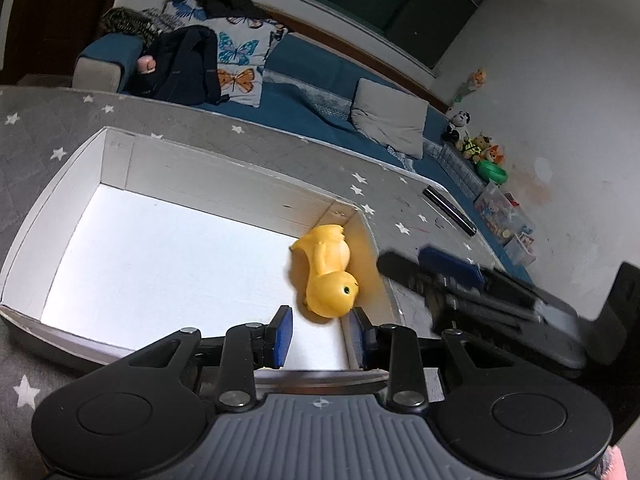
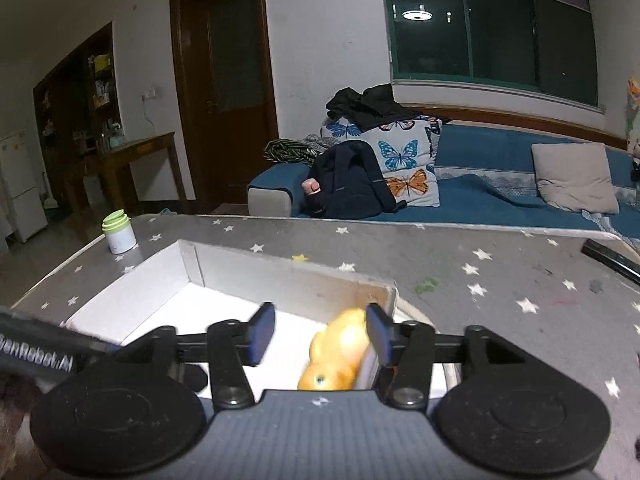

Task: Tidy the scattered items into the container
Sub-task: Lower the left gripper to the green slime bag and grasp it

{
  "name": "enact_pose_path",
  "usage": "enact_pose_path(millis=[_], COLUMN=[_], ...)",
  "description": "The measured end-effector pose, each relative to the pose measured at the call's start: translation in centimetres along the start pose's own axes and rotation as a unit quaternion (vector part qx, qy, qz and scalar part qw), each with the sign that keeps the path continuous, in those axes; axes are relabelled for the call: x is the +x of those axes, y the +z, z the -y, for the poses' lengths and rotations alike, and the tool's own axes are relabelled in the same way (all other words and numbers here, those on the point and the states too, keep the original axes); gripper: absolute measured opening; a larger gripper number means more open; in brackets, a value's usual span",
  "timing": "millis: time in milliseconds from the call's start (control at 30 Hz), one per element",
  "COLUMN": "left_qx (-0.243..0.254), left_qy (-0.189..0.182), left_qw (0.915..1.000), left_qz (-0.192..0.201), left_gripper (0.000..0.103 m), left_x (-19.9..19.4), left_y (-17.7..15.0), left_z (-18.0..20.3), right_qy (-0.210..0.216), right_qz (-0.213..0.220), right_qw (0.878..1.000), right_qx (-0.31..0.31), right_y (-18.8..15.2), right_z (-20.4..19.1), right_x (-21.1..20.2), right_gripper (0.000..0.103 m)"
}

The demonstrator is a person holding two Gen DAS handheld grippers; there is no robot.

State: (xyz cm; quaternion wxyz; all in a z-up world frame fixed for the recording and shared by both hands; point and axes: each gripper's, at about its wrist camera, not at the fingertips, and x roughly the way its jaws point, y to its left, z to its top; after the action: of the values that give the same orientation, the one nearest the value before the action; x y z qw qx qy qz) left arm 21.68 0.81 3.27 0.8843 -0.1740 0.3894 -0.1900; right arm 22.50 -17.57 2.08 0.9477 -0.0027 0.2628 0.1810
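Observation:
A yellow toy duck (image 1: 326,270) lies on its side inside the white cardboard box (image 1: 120,240), against the box's right wall. My left gripper (image 1: 320,334) is open just above the box's near part, behind the duck and not touching it. In the right wrist view the duck (image 2: 340,350) lies in the box (image 2: 132,300) by its right corner, blurred. My right gripper (image 2: 320,334) is open above the box, and the duck lies loose below, between the blue pads. The right gripper also shows in the left wrist view (image 1: 448,276), beside the box's right wall.
The box sits on a grey star-patterned table (image 2: 480,272). A white jar with a green lid (image 2: 118,232) stands at the table's far left. A dark flat bar (image 1: 450,210) lies on the table's right. A blue sofa (image 2: 500,184) with cushions stands behind.

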Motion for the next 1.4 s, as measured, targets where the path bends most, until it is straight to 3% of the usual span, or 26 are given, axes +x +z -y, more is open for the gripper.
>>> enact_pose_path(millis=[100, 133, 267, 733, 933, 1400], left_qx=[0.014, 0.018, 0.035, 0.036, 0.023, -0.011], left_qy=[0.001, 0.004, 0.010, 0.012, 0.001, -0.012], left_qw=[0.9999, 0.9998, 0.9993, 0.9991, 0.9991, 0.9974], left_qz=[0.005, 0.006, 0.007, -0.018, -0.035, -0.071], left_gripper=[0.033, 0.033, 0.033, 0.033, 0.033, 0.034], left_x=[-0.6, -0.8, -1.2, -0.8, -0.1, 2.1], left_y=[-0.8, -1.1, -2.6, -5.9, -6.5, -7.3], left_z=[0.9, 1.2, 2.3, 3.8, 4.3, 4.7], right_qy=[-0.001, 0.001, -0.002, -0.013, -0.020, -0.013], right_qz=[-0.003, -0.004, -0.011, -0.067, -0.072, -0.082], right_qw=[1.000, 1.000, 1.000, 0.998, 0.997, 0.996], right_qx=[0.000, 0.001, -0.003, 0.006, 0.008, 0.032], right_y=[-1.5, -2.2, -4.6, -11.2, -12.0, -12.4], right_z=[-0.1, -0.1, -0.5, -1.6, -1.8, -1.2], right_x=[-1.9, -2.5, -4.5, -6.4, -6.0, -6.1], right_gripper=[0.064, 0.072, 0.077, 0.077, 0.074, 0.050])
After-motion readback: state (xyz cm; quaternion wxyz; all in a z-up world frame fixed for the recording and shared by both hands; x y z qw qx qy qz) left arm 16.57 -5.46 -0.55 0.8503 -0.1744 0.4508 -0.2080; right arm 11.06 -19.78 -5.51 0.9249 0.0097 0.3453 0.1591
